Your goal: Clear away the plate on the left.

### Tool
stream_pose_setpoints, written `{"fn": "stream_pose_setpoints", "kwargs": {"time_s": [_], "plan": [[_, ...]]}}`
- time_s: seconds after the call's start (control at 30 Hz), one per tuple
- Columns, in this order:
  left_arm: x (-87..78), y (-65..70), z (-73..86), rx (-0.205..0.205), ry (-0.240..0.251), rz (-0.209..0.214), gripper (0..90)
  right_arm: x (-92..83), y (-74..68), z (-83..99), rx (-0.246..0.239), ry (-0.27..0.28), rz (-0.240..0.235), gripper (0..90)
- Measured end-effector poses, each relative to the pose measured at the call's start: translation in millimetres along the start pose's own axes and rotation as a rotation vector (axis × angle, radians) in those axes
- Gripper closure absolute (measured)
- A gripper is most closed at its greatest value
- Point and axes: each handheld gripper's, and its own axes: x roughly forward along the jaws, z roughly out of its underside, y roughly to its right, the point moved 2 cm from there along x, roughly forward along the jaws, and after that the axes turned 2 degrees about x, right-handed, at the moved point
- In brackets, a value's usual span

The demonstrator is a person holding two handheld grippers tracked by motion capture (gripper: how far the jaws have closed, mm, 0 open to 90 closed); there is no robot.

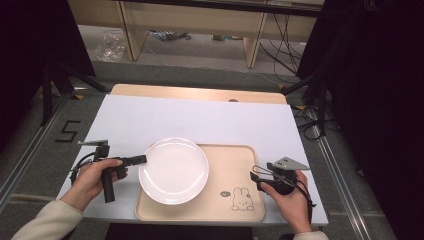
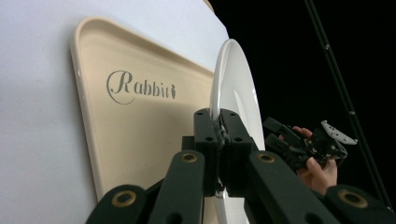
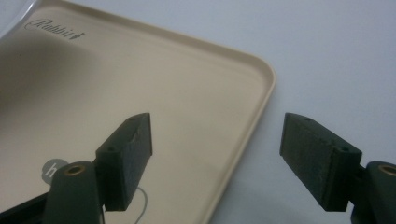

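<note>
1. High view: your left gripper (image 1: 142, 159) is pinching the round white ceramic plate (image 1: 173, 170) at centre, over the beige plastic tray (image 1: 235, 165).
2. Left gripper view: jaws are clamping the plate's (image 2: 232, 84) rim, right of centre.
3. Right gripper view: your right gripper (image 3: 217, 158) is holding its jaws spread over the tray's (image 3: 187, 93) edge.

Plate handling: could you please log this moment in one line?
left gripper: shut on plate rim | right gripper: open over tray edge | plate on tray

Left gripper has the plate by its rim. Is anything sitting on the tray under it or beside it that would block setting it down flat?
Nothing visible does. The left gripper is shut on the white plate at its left rim, and the beige tray around it lies bare apart from its printed rabbit. The right gripper waits open at the tray's right edge, apart from the plate.
</note>
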Motion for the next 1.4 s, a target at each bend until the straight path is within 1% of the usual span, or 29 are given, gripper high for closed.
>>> {"fn": "stream_pose_setpoints", "kwargs": {"time_s": [0.03,0.1,0.17,0.2,0.23,0.27,0.3,0.33,0.37,0.43,0.47,0.53,0.6,0.63,0.67,0.7,0.77,0.8,0.87,0.9,1.1,1.17,1.2,1.23,1.27,1.3,1.33,1.4], "plan": [[1.4,-0.7,1.1,0.003,0.004,-0.005,86.7,-0.1,0.0,0.0,0.0,0.0,0.0,26.2],[2.3,-0.2,1.5,-0.011,-0.007,-0.014,86.7,0.0,0.0,0.0,0.0,0.0,0.0,26.2],[4.3,-1.6,2.3,0.001,-0.01,-0.013,86.7,0.1,0.0,0.0,0.0,0.0,0.0,26.2],[5.1,-1.3,2.9,-0.009,-0.008,-0.021,86.7,0.1,0.0,0.0,-0.001,0.0,0.0,26.2],[5.6,-1.0,2.9,-0.018,-0.018,-0.027,86.7,0.1,0.0,0.0,-0.001,0.0,0.0,26.2],[6.6,-2.6,3.1,-0.003,-0.018,-0.03,86.7,0.1,0.0,0.0,-0.001,0.0,0.0,26.2],[7.1,-3.3,3.1,0.0,-0.022,-0.033,86.7,0.1,0.0,0.0,0.0,0.0,-0.001,26.2],[7.8,-5.1,3.4,0.017,-0.022,-0.032,86.7,0.2,0.1,0.1,0.0,-0.001,-0.001,26.2],[8.7,-5.3,3.2,0.018,-0.026,-0.038,86.7,0.3,0.1,0.1,0.0,-0.001,-0.002,26.2],[9.6,-6.2,3.5,0.02,-0.035,-0.036,86.7,0.3,0.0,0.1,0.001,-0.001,-0.002,26.2],[10.8,-6.5,3.9,0.021,-0.031,-0.046,86.7,0.2,0.0,0.1,0.001,-0.001,-0.001,26.2],[12.1,-6.6,4.6,0.021,-0.03,-0.048,86.7,0.2,0.0,0.1,0.001,0.0,-0.001,26.2],[13.9,-7.1,5.2,0.028,-0.036,-0.049,86.7,0.3,0.1,0.2,0.001,-0.002,-0.003,26.2],[14.8,-8.1,5.9,0.035,-0.032,-0.049,86.6,0.3,0.1,0.1,0.001,-0.001,-0.002,26.2],[15.5,-8.2,6.0,0.029,-0.043,-0.051,86.6,0.2,0.1,0.1,0.001,-0.001,-0.002,26.2],[16.7,-8.7,6.4,0.029,-0.043,-0.054,86.6,0.2,0.1,0.1,0.0,-0.001,-0.002,26.2],[18.9,-9.9,7.3,0.037,-0.048,-0.06,86.5,0.3,0.0,0.1,0.0,-0.001,-0.002,26.2],[19.9,-6.8,8.7,-0.017,-0.051,-0.085,86.5,0.2,0.0,0.1,0.0,0.0,-0.001,26.2],[21.4,-7.3,9.4,-0.013,-0.054,-0.085,86.4,0.1,0.0,0.0,0.0,0.0,-0.001,26.2],[22.4,-7.4,9.8,-0.017,-0.055,-0.094,86.4,0.1,0.0,0.1,0.0,-0.001,-0.001,26.2],[26.2,-8.5,11.5,-0.013,-0.061,-0.111,86.3,0.1,0.2,0.1,-0.004,-0.001,-0.001,26.2],[26.3,-7.8,11.1,0.018,-0.071,-0.111,86.5,0.1,0.4,0.1,-0.003,-0.002,-0.004,26.2],[26.4,-7.2,11.0,0.026,-0.068,-0.114,86.6,-0.2,-0.4,0.4,0.007,-0.002,0.0,26.1],[26.8,-6.6,10.9,0.027,-0.066,-0.123,86.6,-0.1,-0.3,0.3,0.006,-0.002,-0.001,26.1],[27.0,-6.6,10.9,0.045,-0.066,-0.134,86.6,0.0,-0.1,0.3,0.003,-0.002,-0.002,26.1],[27.2,-6.7,11.1,0.05,-0.065,-0.136,86.7,-0.2,0.9,0.0,-0.015,0.008,0.019,26.1],[27.4,-6.8,11.2,0.053,-0.064,-0.138,86.7,0.0,0.8,0.1,-0.014,0.011,0.021,26.1],[27.5,-6.7,11.2,0.076,-0.067,-0.149,86.1,-0.5,0.9,0.1,-0.015,0.007,0.022,26.0]]}}
